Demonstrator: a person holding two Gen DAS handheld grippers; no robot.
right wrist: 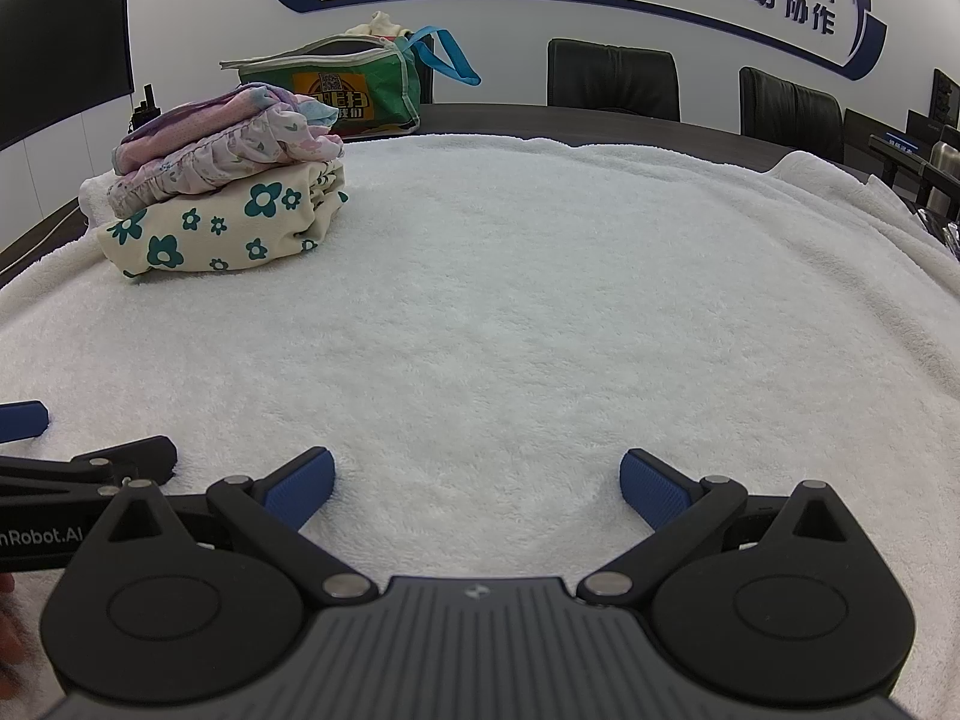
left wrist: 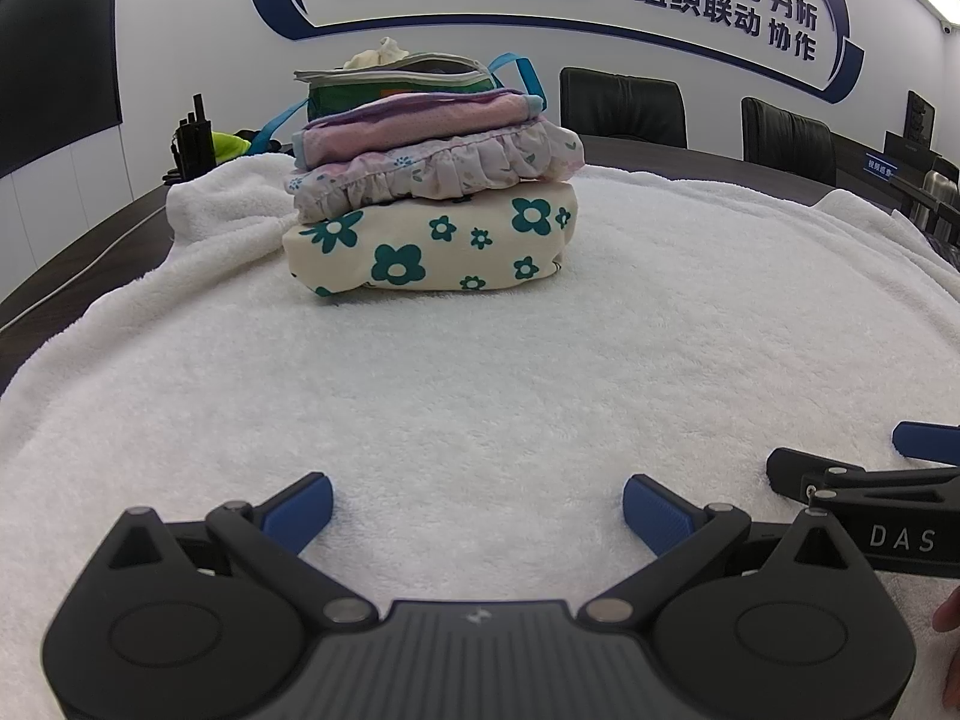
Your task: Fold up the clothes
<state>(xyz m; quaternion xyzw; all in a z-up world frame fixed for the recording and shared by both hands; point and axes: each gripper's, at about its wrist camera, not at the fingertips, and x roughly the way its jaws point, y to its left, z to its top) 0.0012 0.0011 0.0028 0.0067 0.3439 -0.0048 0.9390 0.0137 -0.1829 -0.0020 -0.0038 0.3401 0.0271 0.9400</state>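
Note:
A stack of folded clothes (left wrist: pixel 432 198) sits on the white towel (left wrist: pixel 480 372) at the far side: a cream piece with teal flowers (left wrist: pixel 432 249) at the bottom, a frilled floral piece and pink and purple pieces above. The stack shows far left in the right wrist view (right wrist: pixel 222 192). My left gripper (left wrist: pixel 477 510) is open and empty, low over the towel. My right gripper (right wrist: pixel 477 483) is open and empty beside it; it also shows at the right edge of the left wrist view (left wrist: pixel 870 480).
A green bag with blue handles (right wrist: pixel 354 90) stands behind the stack on the dark table (right wrist: pixel 600 123). Black chairs (right wrist: pixel 612 78) line the far side. Radios (left wrist: pixel 192 138) stand at the far left. The towel covers most of the table.

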